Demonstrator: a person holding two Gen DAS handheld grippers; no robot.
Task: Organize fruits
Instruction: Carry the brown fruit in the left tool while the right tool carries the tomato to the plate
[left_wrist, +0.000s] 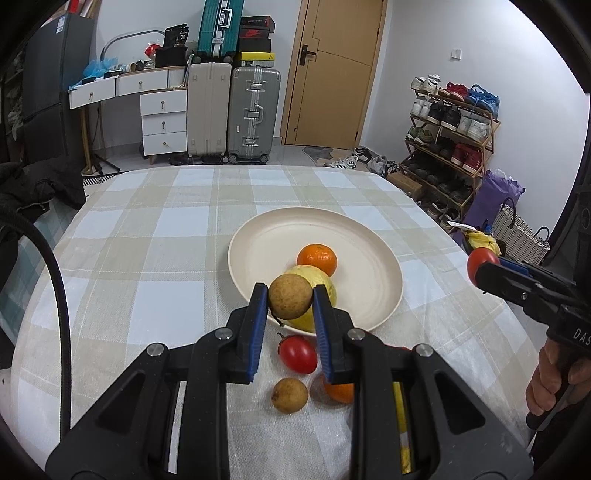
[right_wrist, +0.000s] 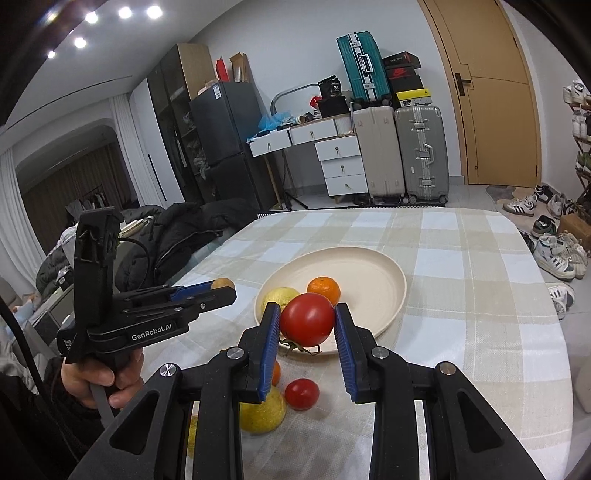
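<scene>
Left wrist view shows the left tool (left_wrist: 290, 295) clamped on a brown round fruit (left_wrist: 290, 295), held above the near rim of the cream plate (left_wrist: 258, 251). On that plate lie an orange (left_wrist: 317, 258) and a yellow fruit (left_wrist: 325, 286). Nearer than the plate, on the checked bench (left_wrist: 147, 240), sit a small tomato (left_wrist: 297, 353), a second brown fruit (left_wrist: 290, 395) and another orange (left_wrist: 340, 393). Right of the plate, the right tool (right_wrist: 307, 319) grips a large tomato (right_wrist: 307, 319).
</scene>
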